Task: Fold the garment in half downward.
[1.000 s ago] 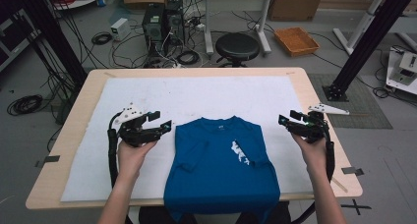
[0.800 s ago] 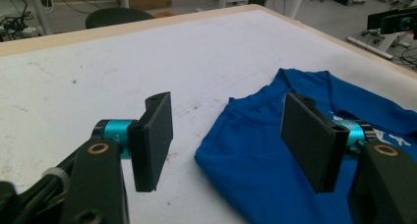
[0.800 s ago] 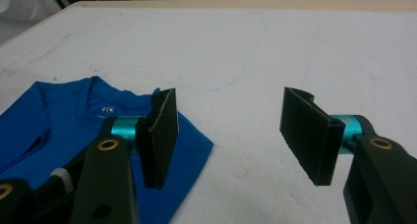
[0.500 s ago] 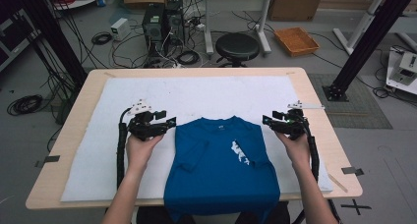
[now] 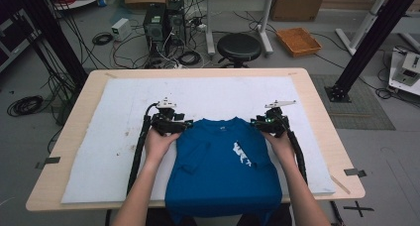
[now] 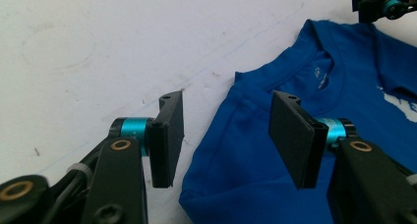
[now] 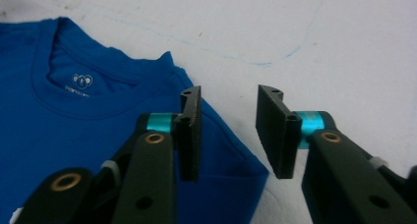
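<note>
Fabric this thin will be light, limp and prone to bunching. The blue T-shirt (image 5: pixel 223 166) lies flat at six o'clock on the white mat (image 5: pixel 99 151) covering the tabletop (image 5: pixel 317 102), its hem hanging over the near edge. We have the left tool (image 5: pixel 174 124) and right tool (image 5: pixel 263 122) released, jaws apart, one at each shoulder. We judge the seamed shoulder corners the best hold.
</note>
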